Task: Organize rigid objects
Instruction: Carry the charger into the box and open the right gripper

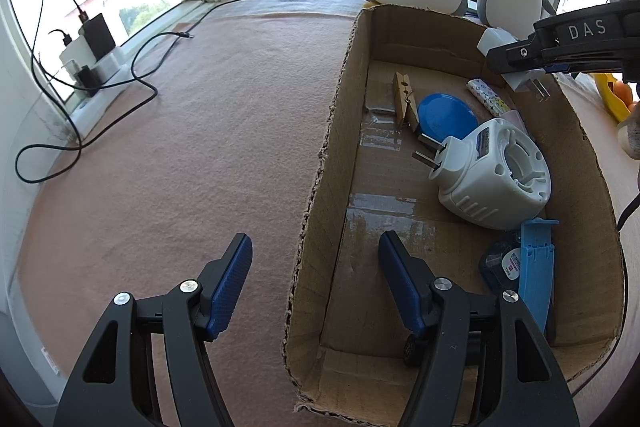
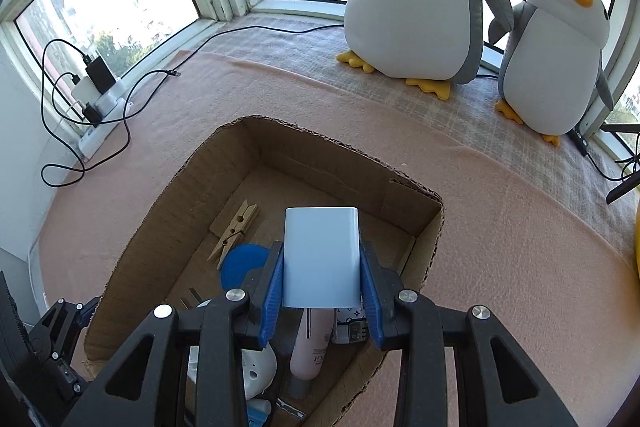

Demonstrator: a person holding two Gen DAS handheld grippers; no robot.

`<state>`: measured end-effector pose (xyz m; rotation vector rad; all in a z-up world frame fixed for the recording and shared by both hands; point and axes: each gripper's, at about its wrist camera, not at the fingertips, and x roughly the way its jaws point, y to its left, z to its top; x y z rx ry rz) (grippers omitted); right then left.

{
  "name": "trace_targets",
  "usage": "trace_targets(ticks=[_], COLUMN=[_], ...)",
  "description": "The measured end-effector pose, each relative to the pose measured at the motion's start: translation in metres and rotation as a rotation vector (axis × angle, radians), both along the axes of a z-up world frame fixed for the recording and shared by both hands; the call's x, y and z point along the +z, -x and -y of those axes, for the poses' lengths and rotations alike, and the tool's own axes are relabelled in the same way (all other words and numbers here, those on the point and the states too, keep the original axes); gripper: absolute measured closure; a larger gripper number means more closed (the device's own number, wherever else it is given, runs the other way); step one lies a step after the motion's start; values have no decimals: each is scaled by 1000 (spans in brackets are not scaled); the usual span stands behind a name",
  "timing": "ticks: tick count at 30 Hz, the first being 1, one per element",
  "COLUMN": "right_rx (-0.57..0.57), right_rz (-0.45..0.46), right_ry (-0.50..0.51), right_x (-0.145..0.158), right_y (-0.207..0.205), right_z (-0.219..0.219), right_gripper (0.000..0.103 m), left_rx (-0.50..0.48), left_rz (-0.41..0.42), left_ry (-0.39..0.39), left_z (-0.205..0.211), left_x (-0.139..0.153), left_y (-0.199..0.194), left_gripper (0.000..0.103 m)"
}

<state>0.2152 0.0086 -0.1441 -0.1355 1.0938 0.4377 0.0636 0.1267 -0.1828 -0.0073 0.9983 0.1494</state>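
Observation:
A brown cardboard box (image 1: pixel 340 115) sits on a pink blanket. Lying in it are a wooden clothespin (image 1: pixel 404 99), a blue round lid (image 1: pixel 446 117), a white plug-in device (image 1: pixel 492 175), a patterned tube (image 1: pixel 486 99) and a light blue clip (image 1: pixel 536 267). My left gripper (image 1: pixel 316 259) is open and straddles the box's left wall without pressing it, one finger outside and one inside. Over the box's far right part, my right gripper (image 2: pixel 322 259) is shut on a white charger (image 2: pixel 320 247); its prongs (image 1: pixel 538 89) point down in the left wrist view.
Two plush penguins (image 2: pixel 412 7) (image 2: pixel 556 67) stand by the window behind the box. A power strip with chargers (image 1: pixel 94 63) and looping black cables (image 1: pixel 132 75) lies at the left window sill. A yellow object (image 1: pixel 612 95) sits right of the box.

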Motion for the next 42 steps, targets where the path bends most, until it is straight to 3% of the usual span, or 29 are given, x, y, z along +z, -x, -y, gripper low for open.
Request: trace_targets(ticks=[13,16,19,35,42], right_rx=[4,4,5,6,-7], right_rz=[-39,-35,-28,-17,2], right_ry=[12,15,18,-8,-44], right_x=[-14,-15,-13,2,16], right_y=[-13,-13,-13,8,26], right_z=[-9,-9,-9,6,20], right_gripper=[71,64,54,52,47], left_rx=[0,0,0,1,0], left_rz=[0,0,0,-3,-10], left_ry=[1,0,1,5,11], left_z=[0,0,0,-1,-2], left_x=[0,0,0,-1,-1], left_y=[0,0,0,1,0], left_gripper=[37,37,37,37,37])
